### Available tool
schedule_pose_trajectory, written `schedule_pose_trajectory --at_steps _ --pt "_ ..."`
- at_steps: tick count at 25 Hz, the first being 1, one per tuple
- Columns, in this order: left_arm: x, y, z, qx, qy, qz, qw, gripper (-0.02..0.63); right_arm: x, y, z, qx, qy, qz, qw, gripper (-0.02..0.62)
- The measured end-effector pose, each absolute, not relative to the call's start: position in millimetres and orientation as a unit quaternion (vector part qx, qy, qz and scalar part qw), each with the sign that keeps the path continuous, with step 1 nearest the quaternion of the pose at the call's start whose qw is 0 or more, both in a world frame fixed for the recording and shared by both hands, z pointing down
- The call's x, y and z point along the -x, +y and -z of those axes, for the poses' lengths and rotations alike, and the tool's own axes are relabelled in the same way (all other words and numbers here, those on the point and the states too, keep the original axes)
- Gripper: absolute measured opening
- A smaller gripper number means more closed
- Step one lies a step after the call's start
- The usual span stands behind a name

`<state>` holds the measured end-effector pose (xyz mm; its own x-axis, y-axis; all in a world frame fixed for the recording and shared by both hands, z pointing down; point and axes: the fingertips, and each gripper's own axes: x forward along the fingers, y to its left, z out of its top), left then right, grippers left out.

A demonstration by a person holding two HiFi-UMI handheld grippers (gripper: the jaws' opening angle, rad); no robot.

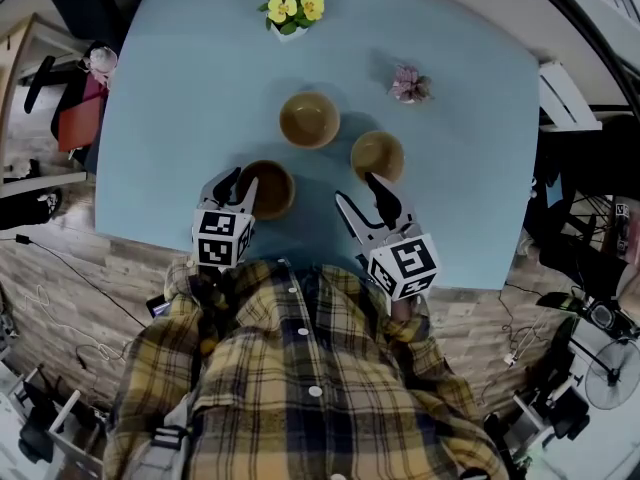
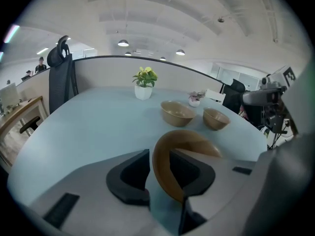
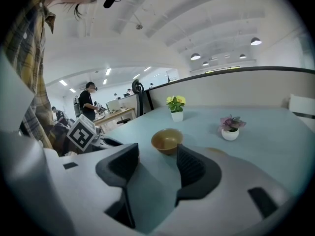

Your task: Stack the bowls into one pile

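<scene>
Left gripper point(image 1: 241, 182) clamps the rim of the front-edge bowl point(image 1: 272, 190) on the tabletop point(image 1: 180, 88), likely to lift and stack it; right gripper point(image 1: 356, 189) hovers with jaws apart, empty.

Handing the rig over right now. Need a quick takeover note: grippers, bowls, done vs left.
left gripper: jaws straddle the rim of the near bowl, one pad inside and one outside, close to the wall. Cannot tell if it is pinched yet.
right gripper: open and empty, above the table beside the right bowl, touching nothing.
Bowls: all three stand apart on the table, with the middle bowl farthest back.
Done: nothing stacked.
Left: grip the near bowl, nest it in another, then add the third.
</scene>
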<state>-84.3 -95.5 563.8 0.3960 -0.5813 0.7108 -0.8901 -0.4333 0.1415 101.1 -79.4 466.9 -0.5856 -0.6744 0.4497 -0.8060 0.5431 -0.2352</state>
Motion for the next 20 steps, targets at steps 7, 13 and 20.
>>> schedule_pose_trajectory --at_steps 7,13,20 --pt "90.1 -95.5 -568.5 -0.783 -0.474 -0.298 0.271 0.026 -100.4 -80.3 -470.2 -0.433 -0.862 -0.208 0.164 0.239" --pt "86.1 -95.6 -562.2 -0.786 -0.475 -0.277 0.282 0.014 -100.1 -77.6 -470.3 -0.432 -0.861 -0.206 0.171 0.239" --pt "82.5 -100.6 -549.4 -0.791 -0.481 -0.256 0.277 0.008 -97.6 -77.2 -469.3 -0.428 -0.864 -0.203 0.172 0.238"
